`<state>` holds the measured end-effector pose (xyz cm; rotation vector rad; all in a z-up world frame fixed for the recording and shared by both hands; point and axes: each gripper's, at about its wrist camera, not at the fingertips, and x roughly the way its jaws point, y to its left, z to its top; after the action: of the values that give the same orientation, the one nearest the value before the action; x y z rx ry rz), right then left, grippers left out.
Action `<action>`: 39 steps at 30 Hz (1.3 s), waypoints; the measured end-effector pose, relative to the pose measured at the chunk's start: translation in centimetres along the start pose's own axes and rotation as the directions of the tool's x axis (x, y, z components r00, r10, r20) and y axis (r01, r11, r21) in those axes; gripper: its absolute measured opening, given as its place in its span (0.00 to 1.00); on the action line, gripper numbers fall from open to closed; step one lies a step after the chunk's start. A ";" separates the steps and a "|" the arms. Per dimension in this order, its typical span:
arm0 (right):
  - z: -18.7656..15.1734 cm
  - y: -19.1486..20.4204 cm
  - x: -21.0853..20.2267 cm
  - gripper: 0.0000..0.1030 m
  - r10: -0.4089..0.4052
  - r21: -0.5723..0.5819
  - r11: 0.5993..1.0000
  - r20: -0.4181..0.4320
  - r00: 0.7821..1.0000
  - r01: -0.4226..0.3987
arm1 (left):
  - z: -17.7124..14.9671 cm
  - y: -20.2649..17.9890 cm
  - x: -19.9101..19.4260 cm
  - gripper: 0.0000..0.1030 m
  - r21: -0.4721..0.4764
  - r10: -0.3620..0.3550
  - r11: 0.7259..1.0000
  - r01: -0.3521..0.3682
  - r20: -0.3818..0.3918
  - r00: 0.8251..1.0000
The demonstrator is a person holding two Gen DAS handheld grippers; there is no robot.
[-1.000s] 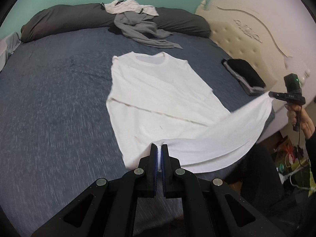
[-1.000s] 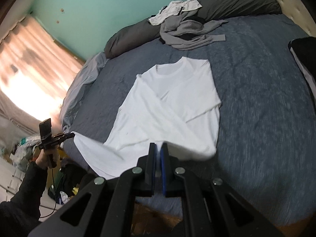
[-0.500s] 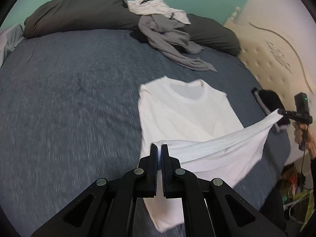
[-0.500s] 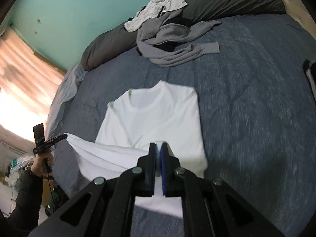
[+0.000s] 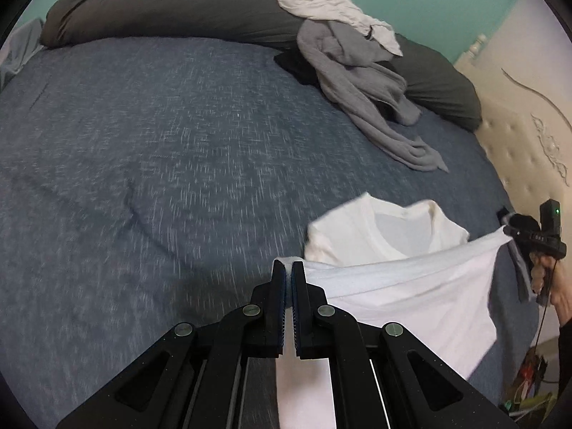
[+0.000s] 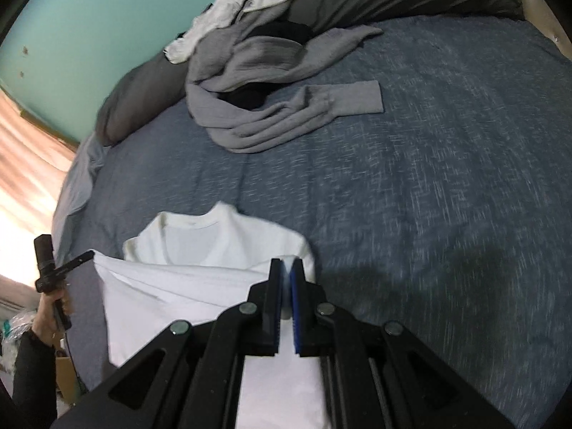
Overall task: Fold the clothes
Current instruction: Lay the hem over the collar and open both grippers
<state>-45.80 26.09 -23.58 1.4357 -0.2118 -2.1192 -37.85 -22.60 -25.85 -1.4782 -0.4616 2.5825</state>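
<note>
A white T-shirt (image 5: 400,279) lies on the blue bed, collar away from me; it also shows in the right wrist view (image 6: 200,279). My left gripper (image 5: 287,268) is shut on one bottom corner of the shirt. My right gripper (image 6: 286,271) is shut on the other bottom corner. The hem is stretched taut between them, lifted and carried over the shirt's body near the collar (image 5: 397,228). The right gripper shows at the right edge of the left wrist view (image 5: 514,232), the left gripper at the left edge of the right wrist view (image 6: 85,257).
A grey sweater (image 5: 364,82) and a white garment (image 5: 332,3) are piled at the far side, against dark grey pillows (image 5: 161,7). The blue bedspread (image 5: 143,164) stretches left. A cream padded headboard (image 5: 529,136) stands at the right. A bright curtained window (image 6: 25,186) is beyond the bed's left edge.
Both grippers have carried the shirt's bottom hem forward over its body toward the collar. The shirt has gone from spread flat to roughly folded in half.
</note>
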 end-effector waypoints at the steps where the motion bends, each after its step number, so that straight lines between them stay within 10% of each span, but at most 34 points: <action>1: 0.3 -0.3 0.7 0.04 -0.009 0.003 1.000 0.002 1.000 0.009 | 0.2 0.1 0.7 0.03 -0.008 0.005 1.000 -0.005 0.003 1.000; 10: 0.1 -1.5 4.1 0.11 -0.080 0.059 0.996 0.098 0.992 0.074 | -0.8 1.7 4.8 0.21 -0.125 0.031 0.992 -0.028 0.018 0.999; 13: 0.1 -1.8 2.4 0.49 -0.083 0.082 0.994 0.175 0.981 0.069 | -1.2 2.4 2.5 0.33 -0.140 0.049 0.989 -0.036 0.091 0.995; 28: -6.0 3.1 6.3 0.48 -0.168 -0.292 0.942 0.020 0.986 0.167 | -6.9 -4.7 5.4 0.33 0.257 0.138 0.958 -0.127 -0.025 0.990; 39: -3.3 2.6 10.7 0.44 -0.310 -0.374 0.871 0.082 0.947 0.317 | -3.2 -2.9 7.5 0.33 0.205 0.177 0.961 -0.183 0.049 0.983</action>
<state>-44.78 18.84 -32.38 1.2768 0.4414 -2.2663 -39.09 -17.24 -32.55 -1.4728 -0.0554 2.6933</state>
